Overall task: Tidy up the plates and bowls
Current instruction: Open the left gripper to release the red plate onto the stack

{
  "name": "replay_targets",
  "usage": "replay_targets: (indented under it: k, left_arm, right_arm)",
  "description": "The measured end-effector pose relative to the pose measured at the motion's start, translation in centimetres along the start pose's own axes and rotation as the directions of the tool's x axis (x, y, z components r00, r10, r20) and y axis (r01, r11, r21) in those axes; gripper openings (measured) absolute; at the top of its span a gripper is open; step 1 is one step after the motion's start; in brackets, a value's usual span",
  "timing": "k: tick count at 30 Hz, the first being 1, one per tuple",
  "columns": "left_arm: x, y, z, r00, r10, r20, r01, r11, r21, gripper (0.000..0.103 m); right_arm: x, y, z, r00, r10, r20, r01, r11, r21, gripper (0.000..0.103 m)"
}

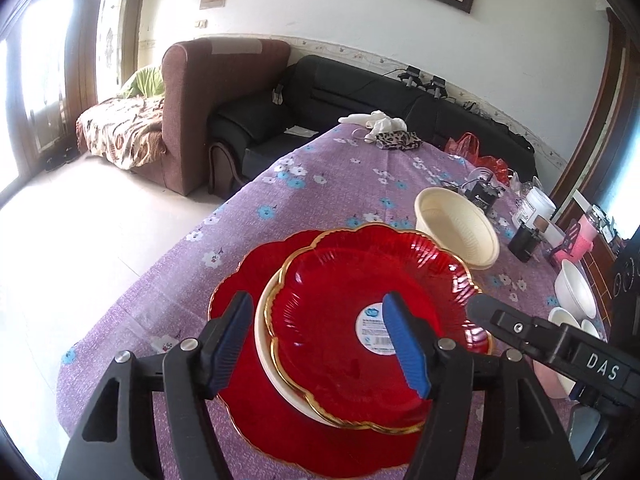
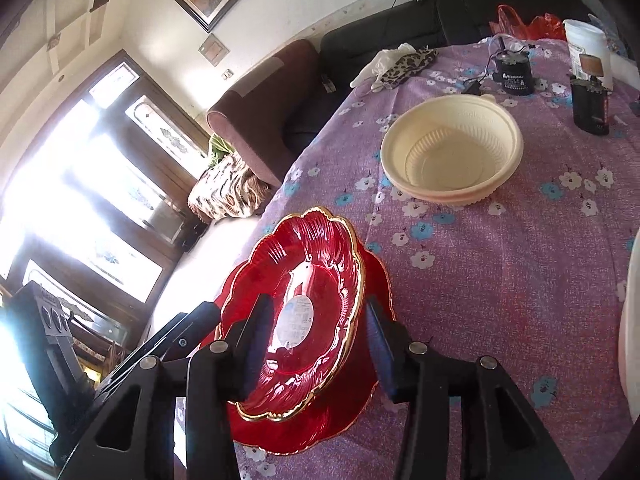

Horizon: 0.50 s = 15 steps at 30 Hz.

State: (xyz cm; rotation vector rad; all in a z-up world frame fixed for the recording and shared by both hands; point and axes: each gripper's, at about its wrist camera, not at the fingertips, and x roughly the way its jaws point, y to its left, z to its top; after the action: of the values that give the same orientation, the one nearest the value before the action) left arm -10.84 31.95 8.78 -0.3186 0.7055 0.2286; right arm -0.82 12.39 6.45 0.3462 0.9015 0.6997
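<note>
- Red scalloped plate, gold rim, white sticker at centre, resting tilted on cream bowl, atop larger red plate on purple floral tablecloth.
- Left gripper released, jaws apart above plate, pads not pressing.
- Right gripper released, jaws straddling plate rim, no squeeze.
- Cream bowl stack at 1 o'clock from plates.
</note>
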Motion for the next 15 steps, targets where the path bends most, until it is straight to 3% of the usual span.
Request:
replay_targets:
  k: [3,5,15]
  left_arm:
    - [-1.1,-0.6,-0.2,1.000,-0.015,0.013,0.015,1.000,0.009,0.068]
    - [-1.6,-1.0,-0.3,1.000,-0.021,0.020,0.020,1.000,0.015,0.075]
    - [-5.1,-4.8,-2.2,0.997,-0.058,0.055,0.053,0.995,0.084,0.080]
  right_arm:
    - [-1.7,-0.3,-0.4,1.000,0.000,0.026,0.000,1.000,0.003,0.054]
    - [-2.8,-0.8,-0.9,0.999,-0.005,0.040,0.004,1.000,0.010,0.056]
    - [-10.0,-6.1,-4.2,0.990,-0.081,0.116,0.071,0.994,0.088,0.059]
